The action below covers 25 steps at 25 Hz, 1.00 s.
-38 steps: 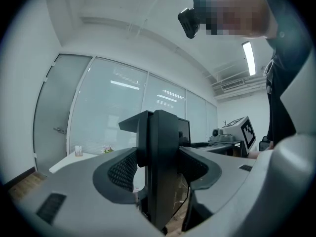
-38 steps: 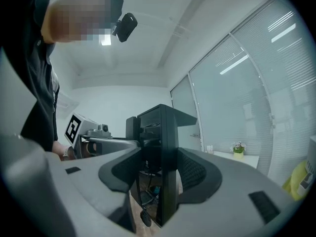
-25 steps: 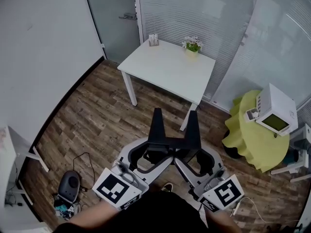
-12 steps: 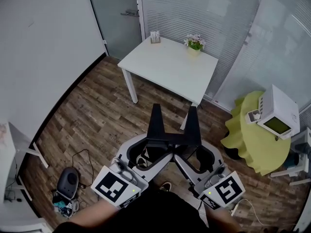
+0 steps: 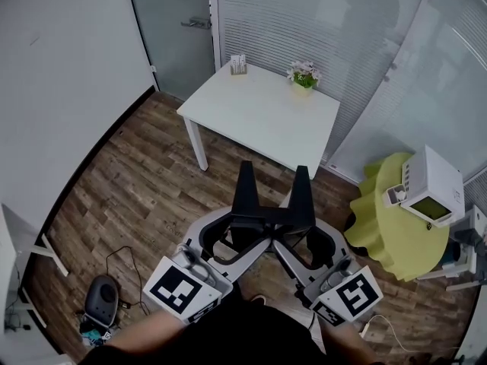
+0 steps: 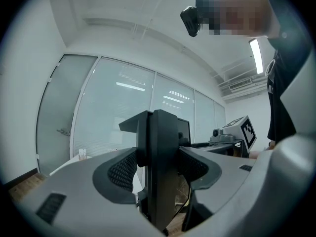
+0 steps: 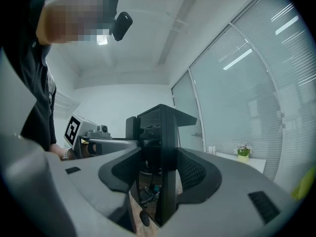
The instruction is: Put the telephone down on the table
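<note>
Left gripper and right gripper, low centre: jaws of each pressed together, nothing between; held close to body, likely transit pose. Telephone, likely white unit, sits on yellow-green round table, right edge, ungrasped. White table upper centre, probable drop spot.

Tiny holder on table, contents indistinct

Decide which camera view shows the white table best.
The head view: the white table shows whole, top and legs. The left gripper view catches only a sliver of its edge; the right gripper view shows a strip of top with the flower pot.
</note>
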Each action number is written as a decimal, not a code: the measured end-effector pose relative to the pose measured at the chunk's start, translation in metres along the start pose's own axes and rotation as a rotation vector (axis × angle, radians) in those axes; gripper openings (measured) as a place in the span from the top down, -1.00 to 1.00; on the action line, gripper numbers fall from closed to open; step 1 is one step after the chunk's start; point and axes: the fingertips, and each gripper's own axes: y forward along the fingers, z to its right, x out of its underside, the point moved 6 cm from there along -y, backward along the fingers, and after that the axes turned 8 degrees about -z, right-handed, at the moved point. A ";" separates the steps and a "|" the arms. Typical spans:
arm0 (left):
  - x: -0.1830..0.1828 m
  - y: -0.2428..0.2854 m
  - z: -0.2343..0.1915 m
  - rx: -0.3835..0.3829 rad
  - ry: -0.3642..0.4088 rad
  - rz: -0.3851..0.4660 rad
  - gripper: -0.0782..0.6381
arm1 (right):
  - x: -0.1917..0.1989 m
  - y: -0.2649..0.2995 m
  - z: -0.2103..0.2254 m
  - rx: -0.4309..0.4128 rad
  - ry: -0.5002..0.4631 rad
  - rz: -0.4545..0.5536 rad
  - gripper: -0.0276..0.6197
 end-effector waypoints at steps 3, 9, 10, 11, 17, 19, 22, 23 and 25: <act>-0.004 0.003 -0.030 0.011 -0.007 0.001 0.03 | -0.006 0.028 0.006 0.012 0.004 -0.006 0.18; -0.010 0.007 -0.086 0.032 -0.006 -0.003 0.03 | -0.018 0.081 0.017 0.029 0.011 -0.014 0.18; -0.011 0.007 -0.095 0.036 -0.007 -0.003 0.03 | -0.020 0.089 0.017 0.032 0.011 -0.015 0.18; -0.011 0.007 -0.103 0.041 -0.007 -0.004 0.03 | -0.021 0.098 0.018 0.034 0.012 -0.017 0.18; -0.015 0.005 -0.153 0.059 -0.019 -0.003 0.03 | -0.031 0.145 0.022 0.053 0.020 -0.023 0.18; -0.018 0.005 -0.167 0.063 -0.013 -0.001 0.03 | -0.035 0.158 0.023 0.060 0.022 -0.018 0.18; -0.024 0.007 -0.185 0.068 -0.005 0.003 0.03 | -0.042 0.175 0.028 0.066 0.021 -0.011 0.18; -0.026 0.009 -0.190 0.070 -0.005 0.005 0.03 | -0.043 0.179 0.030 0.068 0.021 -0.011 0.18; -0.028 0.015 -0.197 0.073 -0.007 0.006 0.03 | -0.046 0.185 0.037 0.070 0.021 -0.011 0.18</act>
